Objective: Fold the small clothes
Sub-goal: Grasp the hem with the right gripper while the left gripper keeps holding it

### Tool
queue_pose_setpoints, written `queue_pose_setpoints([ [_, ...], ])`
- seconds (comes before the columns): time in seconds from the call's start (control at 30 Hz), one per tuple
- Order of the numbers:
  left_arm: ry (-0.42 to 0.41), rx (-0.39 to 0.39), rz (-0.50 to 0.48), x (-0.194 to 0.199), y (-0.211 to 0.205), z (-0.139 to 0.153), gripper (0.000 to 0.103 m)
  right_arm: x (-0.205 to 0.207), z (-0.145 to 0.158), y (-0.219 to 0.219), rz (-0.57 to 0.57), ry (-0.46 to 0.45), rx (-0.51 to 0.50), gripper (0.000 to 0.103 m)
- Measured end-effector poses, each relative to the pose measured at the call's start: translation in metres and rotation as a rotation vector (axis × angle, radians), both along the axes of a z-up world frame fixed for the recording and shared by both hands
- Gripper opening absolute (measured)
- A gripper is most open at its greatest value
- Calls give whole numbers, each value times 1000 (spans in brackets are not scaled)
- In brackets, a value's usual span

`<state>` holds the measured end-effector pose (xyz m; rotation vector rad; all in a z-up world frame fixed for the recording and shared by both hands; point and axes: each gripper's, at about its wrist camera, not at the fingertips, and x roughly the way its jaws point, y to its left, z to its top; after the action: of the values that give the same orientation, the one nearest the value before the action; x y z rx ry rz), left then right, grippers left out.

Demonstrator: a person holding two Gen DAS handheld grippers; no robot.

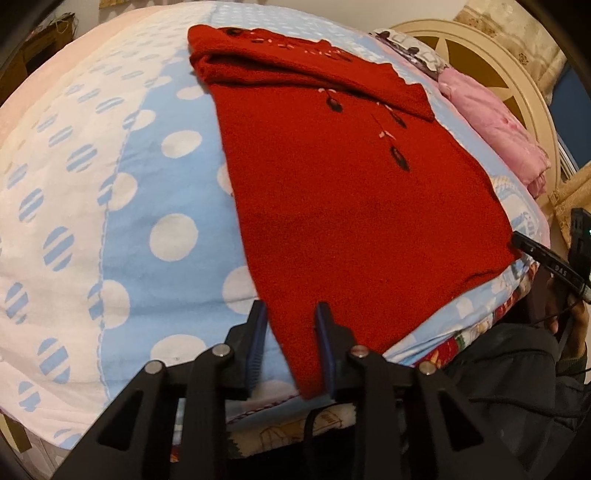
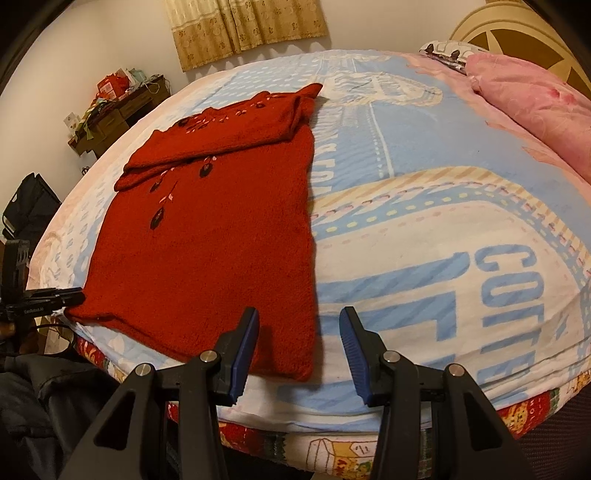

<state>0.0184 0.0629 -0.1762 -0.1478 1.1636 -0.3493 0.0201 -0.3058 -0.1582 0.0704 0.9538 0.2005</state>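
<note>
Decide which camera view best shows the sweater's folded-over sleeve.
The right wrist view: the sleeve lies across the red sweater, whole and unblocked. The left wrist view shows it foreshortened at the far end.

Left wrist view sits low at the near edge of the blue-and-white spotted bedspread (image 1: 173, 192), close in, looking up along the red knitted sweater (image 1: 351, 206) toward the cream wooden headboard (image 1: 491, 55). Right wrist view rides beside it, facing the yellow patterned curtain (image 2: 247, 26). Both catch the sweater (image 2: 207, 240), the pink pillow (image 1: 495, 129) (image 2: 535, 107) and each other's gripper at the sweater's hem
</note>
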Motion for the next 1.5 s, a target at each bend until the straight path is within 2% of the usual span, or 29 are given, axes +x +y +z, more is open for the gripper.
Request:
queue_pose_setpoints([
  [0.03,-8,-3,-18,-1,0,2,12,-1,0,0,8,3,8,47],
  [0.07,-11,-13,-40,-1,0,4,9,-1,-1,1,18,7,21,46],
  [0.1,-12,-18,-41,-1,1,6,8,-1,-1,1,37,13,46,31],
  [0.13,-17,-28,-40,-1,4,9,5,-2,-2,3,48,18,57,11],
  [0.23,-52,-35,-33,-1,12,16,3,-3,-2,1,43,3,60,10],
  [0.37,-111,-96,-22,-3,24,31,3,-6,6,-4,44,-32,108,9],
  [0.5,-172,-125,-20,-4,30,45,3,-7,14,-13,37,-64,185,8],
  [0.6,-181,-169,-10,-1,38,48,3,-7,20,-19,37,-81,253,8],
  [0.77,-227,-71,-13,1,41,52,1,-8,26,-24,31,-103,319,8],
  [0.87,-227,-94,7,3,53,53,0,-8,31,-26,36,-108,369,8],
  [1.0,-220,-99,-41,2,48,49,0,-7,31,-25,29,-108,349,8],
  [1.07,-194,-97,-20,5,46,43,0,-6,29,-27,26,-104,350,8],
  [1.1,-173,-112,-9,7,47,40,5,-6,29,-27,22,-105,346,8],
  [1.17,-90,-166,19,12,49,29,24,-6,30,-29,19,-108,347,8],
  [1.23,1,-224,33,15,48,16,60,-7,31,-30,14,-116,330,8],
  [1.27,26,-248,41,15,49,13,66,-7,31,-30,15,-118,321,8],
  [1.37,85,-330,45,15,47,4,67,-7,31,-28,16,-121,310,8],
  [1.43,98,-352,33,14,44,1,66,-7,30,-28,15,-121,307,8],
  [1.5,119,-333,16,13,38,-3,65,-6,29,-28,14,-119,310,8],
])
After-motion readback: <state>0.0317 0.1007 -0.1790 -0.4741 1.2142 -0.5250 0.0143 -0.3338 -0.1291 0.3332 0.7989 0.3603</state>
